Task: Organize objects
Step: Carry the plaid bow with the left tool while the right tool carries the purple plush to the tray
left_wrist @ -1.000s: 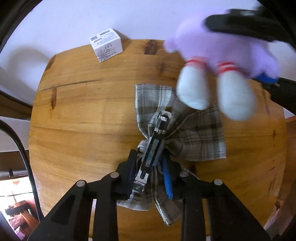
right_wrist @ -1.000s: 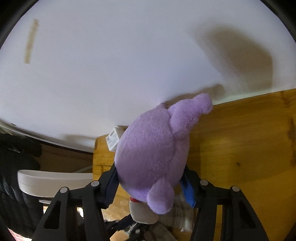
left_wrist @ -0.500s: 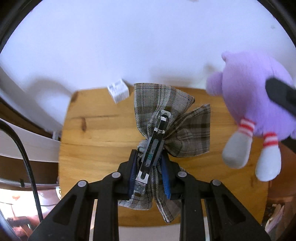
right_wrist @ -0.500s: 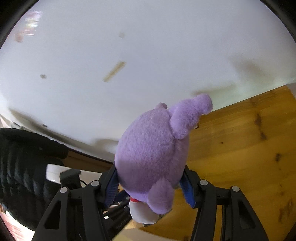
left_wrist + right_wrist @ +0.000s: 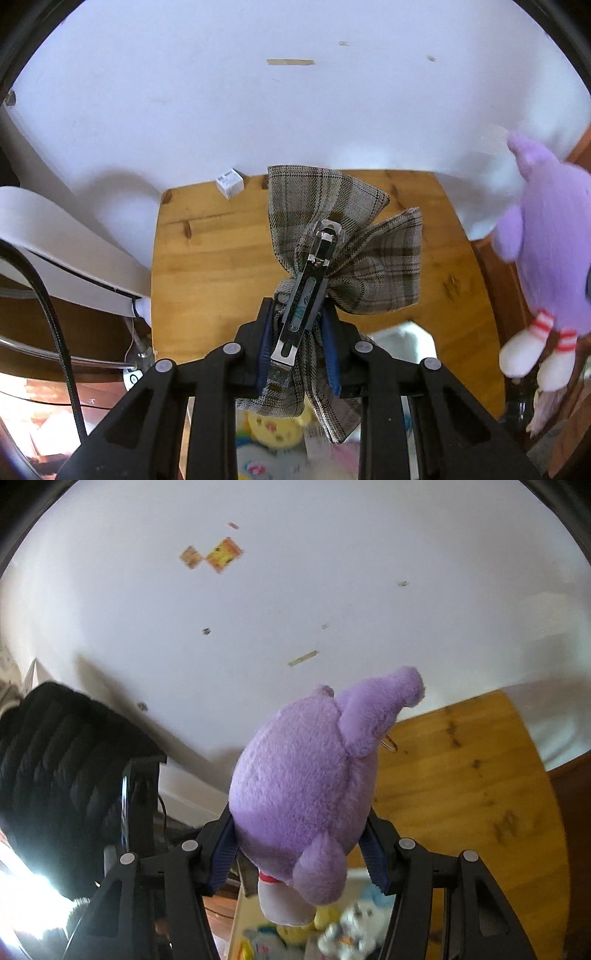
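A: Where are we in the tidying?

B: Mid-carry, we judge. Our left tongs are clamped on the plaid bow at its knot, with its metal clip lying along the jaws. Our right tongs are squeezed around the purple plush, its white feet hanging down.

A: And both are off the tabletop?

B: Yes, both hang in the air above it. Only a small white box sits there, at the far edge by the wall.

A: So what does the next move call for?

B: Somewhere to put them. Below the near edge we see a blurred heap of toys, perhaps a bin, though we cannot tell. We would lower one piece at a time and loosen the tongs only once it is over the heap.

A: Room to move?

B: Open above the tabletop. On the left a white ledge and a black cable crowd in; in the right view something dark and ribbed stands close. The plush rides out at the tabletop's right edge, so we should keep the two apart.
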A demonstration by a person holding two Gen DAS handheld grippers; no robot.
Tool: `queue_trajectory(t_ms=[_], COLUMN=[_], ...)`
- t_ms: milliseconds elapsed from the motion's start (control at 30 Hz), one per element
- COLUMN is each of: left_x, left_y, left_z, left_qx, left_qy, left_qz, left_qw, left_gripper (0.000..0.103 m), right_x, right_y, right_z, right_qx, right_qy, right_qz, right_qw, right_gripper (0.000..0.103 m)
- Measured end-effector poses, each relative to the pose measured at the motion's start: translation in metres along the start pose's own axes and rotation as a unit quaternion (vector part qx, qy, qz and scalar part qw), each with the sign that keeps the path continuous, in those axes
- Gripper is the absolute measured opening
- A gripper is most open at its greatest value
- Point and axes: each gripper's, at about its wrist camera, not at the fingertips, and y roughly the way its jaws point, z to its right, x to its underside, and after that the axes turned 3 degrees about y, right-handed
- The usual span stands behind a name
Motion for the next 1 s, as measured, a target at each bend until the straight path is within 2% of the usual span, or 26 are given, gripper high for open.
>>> queue_trajectory(t_ms=[167,300,367,500,667,733,867,1000], left_x=[0.021,0.033,0.038,0.046,0.058,0.063,0.074,0.08], left_y=[-0.011,-0.016,-0.018,-0.014,0.006,0.014,0.032,0.053], left_z=[-0.001,0.001,0.007,0.021,0.044,0.052,0.061,0.057], left_qx=[0.004,-0.002,-0.008,-0.005,-0.009,-0.014,-0.026,-0.039], left_qy=[0.015,0.04,0.06,0.092,0.14,0.158,0.185,0.189], left_qz=[0.005,0.015,0.02,0.013,-0.014,-0.024,-0.044,-0.07], left_qw=[0.9999,0.9991,0.998,0.9957,0.99,0.9871,0.9815,0.9787], left_gripper=[0.026,0.026,0.026,0.026,0.027,0.027,0.027,0.027], right_x=[0.034,0.072,0.088,0.12,0.146,0.156,0.183,0.193], right_y=[-0.036,-0.052,-0.047,-0.038,-0.003,0.01,0.016,0.031], right_z=[-0.002,0.002,0.004,0.003,0.006,0.011,0.028,0.039], right_qx=[0.028,0.04,0.058,0.119,0.199,0.219,0.228,0.232], right_qy=[-0.011,0.005,0.015,0.013,-0.034,-0.04,-0.032,-0.025], right_qz=[-0.009,-0.039,-0.063,-0.112,-0.163,-0.184,-0.213,-0.235], right_qw=[1.0,0.998,0.996,0.986,0.966,0.957,0.949,0.944], right_gripper=[0.059,0.059,0.059,0.059,0.059,0.059,0.059,0.059])
